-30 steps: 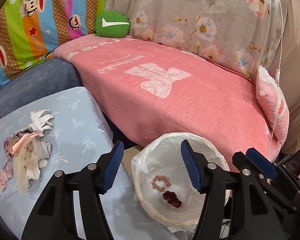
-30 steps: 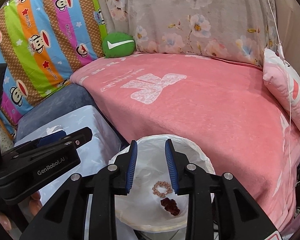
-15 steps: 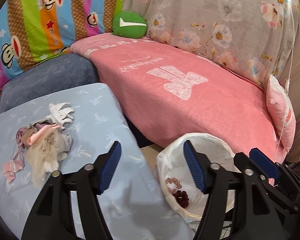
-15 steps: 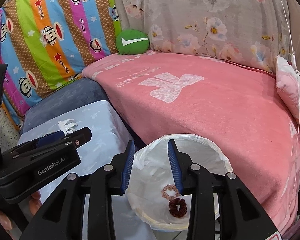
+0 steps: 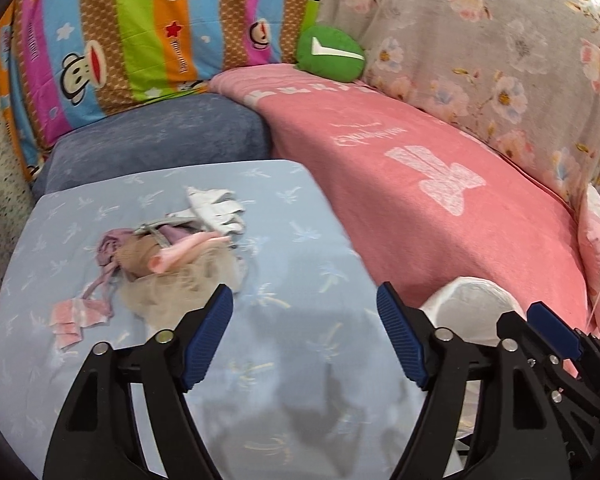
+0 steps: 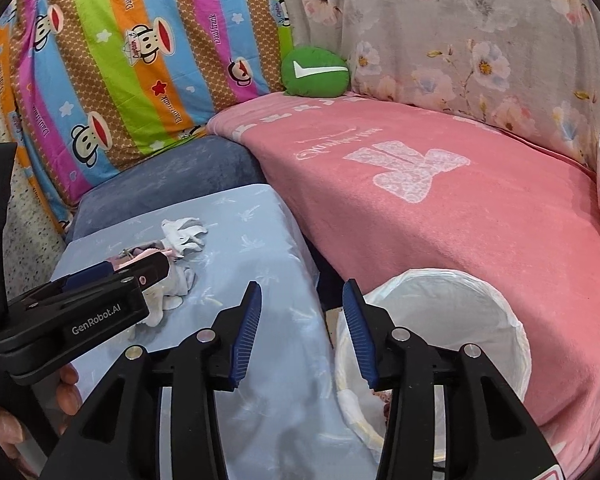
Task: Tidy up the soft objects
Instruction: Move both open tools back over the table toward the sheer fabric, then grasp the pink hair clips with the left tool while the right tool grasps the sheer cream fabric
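Blue-padded left gripper (image 5: 304, 332), jaws just opening and empty, should close squarely on the soft pile (image 5: 172, 256) ahead-left of its fingers; right gripper (image 6: 302, 330) likewise parted, empty.

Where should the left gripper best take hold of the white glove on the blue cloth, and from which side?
Probably the white glove at its bunched middle, from above: it lies flat on the blue cloth, apart at the pile's far edge. The left gripper is open, its jaws just widened, empty.

my left gripper (image 5: 304, 334): black plastic frame, ribbed blue pads, silver screws | my right gripper (image 6: 302, 332): same build | white "GenRobot.AI" lettering on left gripper's side
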Motion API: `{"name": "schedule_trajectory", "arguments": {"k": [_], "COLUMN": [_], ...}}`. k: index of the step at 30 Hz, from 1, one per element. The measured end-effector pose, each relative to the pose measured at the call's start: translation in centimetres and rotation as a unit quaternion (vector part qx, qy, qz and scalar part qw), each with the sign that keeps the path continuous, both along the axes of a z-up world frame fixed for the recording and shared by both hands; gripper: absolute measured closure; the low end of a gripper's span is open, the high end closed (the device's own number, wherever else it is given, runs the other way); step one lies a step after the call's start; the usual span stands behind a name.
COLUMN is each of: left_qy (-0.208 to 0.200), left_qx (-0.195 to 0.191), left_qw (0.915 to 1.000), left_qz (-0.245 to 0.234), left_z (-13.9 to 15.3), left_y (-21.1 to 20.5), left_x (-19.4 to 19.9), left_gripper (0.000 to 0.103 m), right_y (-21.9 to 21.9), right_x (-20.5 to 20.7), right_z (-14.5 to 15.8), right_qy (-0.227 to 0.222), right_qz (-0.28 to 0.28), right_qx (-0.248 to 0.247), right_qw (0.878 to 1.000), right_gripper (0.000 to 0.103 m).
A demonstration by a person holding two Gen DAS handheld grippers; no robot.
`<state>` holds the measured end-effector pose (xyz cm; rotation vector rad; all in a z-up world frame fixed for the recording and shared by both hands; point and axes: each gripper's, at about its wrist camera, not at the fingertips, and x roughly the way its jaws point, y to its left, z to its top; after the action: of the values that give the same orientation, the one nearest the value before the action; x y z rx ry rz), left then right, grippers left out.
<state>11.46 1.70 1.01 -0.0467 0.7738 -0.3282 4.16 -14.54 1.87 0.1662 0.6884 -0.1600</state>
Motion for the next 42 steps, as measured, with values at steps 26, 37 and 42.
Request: {"name": "schedule_trajectory", "arguments": {"k": [26,37,42], "left_qy": [0.095,0.155,0.173], "left_qx": [0.009,-0.047,-0.059], "left_qw": [0.9750,0.9658,0.9646], "left_qz": [0.201,0.202,0.190], "left_z": [-8.1,-11.3,-12.2], "left_y": [21.4,24.3,24.2], "left_x": [5.3,6.7,6.9], "left_gripper": [0.019,0.033,0.058], "right_y": [14.2,17.6,18.0], "right_x": [9.7,13.8,14.5], "right_z": [-4.4,-7.4,-9.1], "right_qy": [0.050,0.080,0.100], "right_qz": [0.104,0.114,0.117], "right_qx": [0.023,0.017,0.020], "right_qw": [0.993,0.990,0.988], "right_gripper": [0.055,0.055,0.067]}}
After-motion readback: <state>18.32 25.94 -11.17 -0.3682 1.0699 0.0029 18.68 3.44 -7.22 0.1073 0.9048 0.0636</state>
